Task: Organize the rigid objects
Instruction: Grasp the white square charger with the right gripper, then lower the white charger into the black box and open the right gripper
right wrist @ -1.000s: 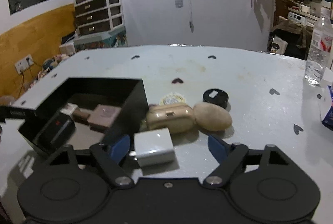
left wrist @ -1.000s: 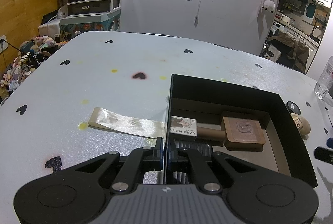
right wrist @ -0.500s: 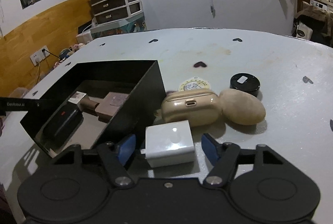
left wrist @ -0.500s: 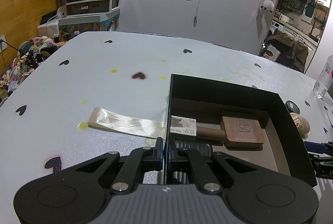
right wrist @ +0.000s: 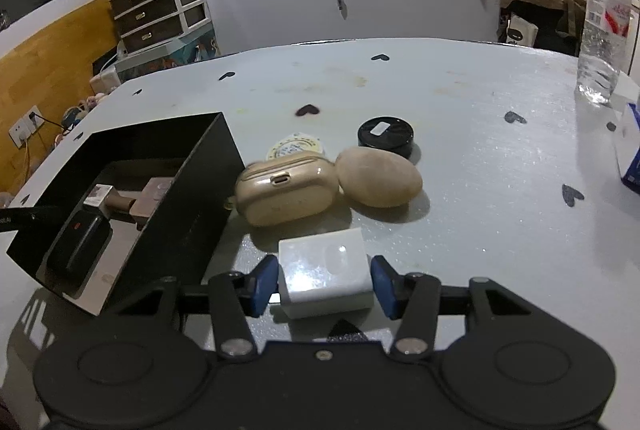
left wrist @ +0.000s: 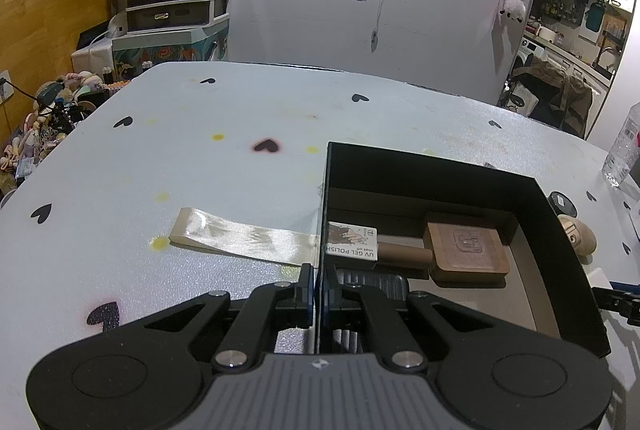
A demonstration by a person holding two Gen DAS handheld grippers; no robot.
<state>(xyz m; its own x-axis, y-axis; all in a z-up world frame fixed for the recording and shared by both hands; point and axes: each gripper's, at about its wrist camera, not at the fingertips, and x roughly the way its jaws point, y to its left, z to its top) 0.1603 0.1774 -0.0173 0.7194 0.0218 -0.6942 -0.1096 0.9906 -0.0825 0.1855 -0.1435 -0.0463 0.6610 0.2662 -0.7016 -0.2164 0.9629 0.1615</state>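
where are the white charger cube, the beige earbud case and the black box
white charger cube (right wrist: 326,272), right wrist view, top face
beige earbud case (right wrist: 286,188), right wrist view, front side
black box (right wrist: 192,190), right wrist view, outer wall

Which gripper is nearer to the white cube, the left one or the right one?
Right. The right gripper has the white cube between its jaws, which have just been closing. The left gripper is clamped on the black box wall, on the box's far side.

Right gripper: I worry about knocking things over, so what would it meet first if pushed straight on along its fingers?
With the white cube between its pads, the right gripper would likely push it into the beige earbud case; depth is uncertain.
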